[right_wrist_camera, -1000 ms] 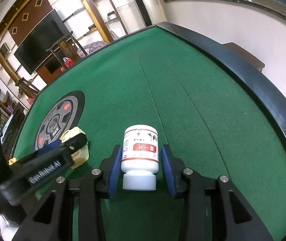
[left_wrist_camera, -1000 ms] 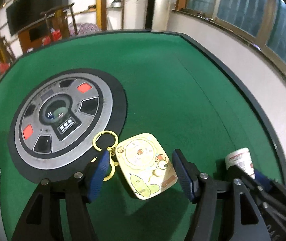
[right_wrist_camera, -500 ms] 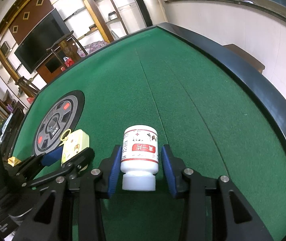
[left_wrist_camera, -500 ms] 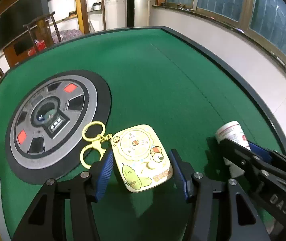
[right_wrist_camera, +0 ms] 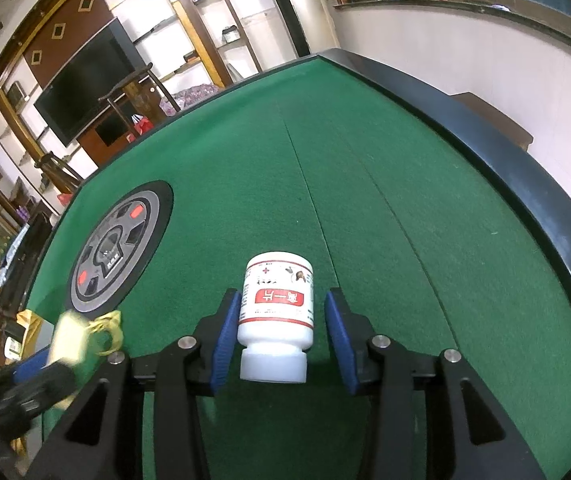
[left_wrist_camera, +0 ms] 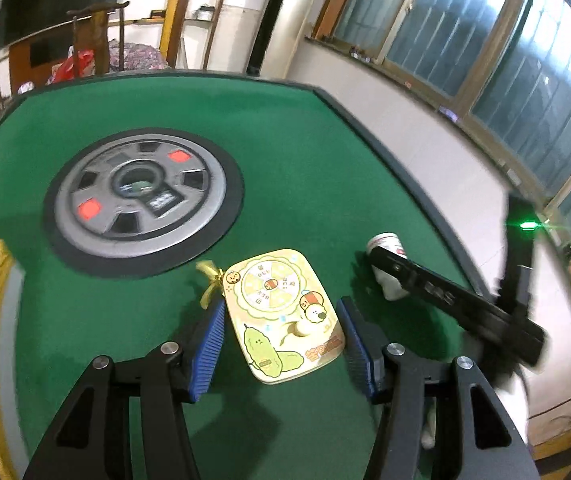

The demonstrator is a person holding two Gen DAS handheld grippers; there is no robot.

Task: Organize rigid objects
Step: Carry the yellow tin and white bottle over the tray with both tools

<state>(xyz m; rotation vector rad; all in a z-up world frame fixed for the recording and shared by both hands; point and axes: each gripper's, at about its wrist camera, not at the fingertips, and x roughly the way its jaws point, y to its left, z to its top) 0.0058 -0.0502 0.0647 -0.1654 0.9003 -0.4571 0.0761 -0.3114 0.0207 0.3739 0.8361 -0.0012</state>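
Left gripper [left_wrist_camera: 281, 334] clamps the yellow card [left_wrist_camera: 285, 316] (right jaws opening around the bottle [right_wrist_camera: 276, 316]).

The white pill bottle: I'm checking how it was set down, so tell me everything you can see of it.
The white pill bottle looks like smooth plastic, with a white label bearing a red band, a small red cross and dark print. It stands upside down, its white cap resting on the green felt table. It sits between the blue pads of the right gripper, whose jaws are opening: a gap shows at the right pad, while the left pad looks at or near the bottle.
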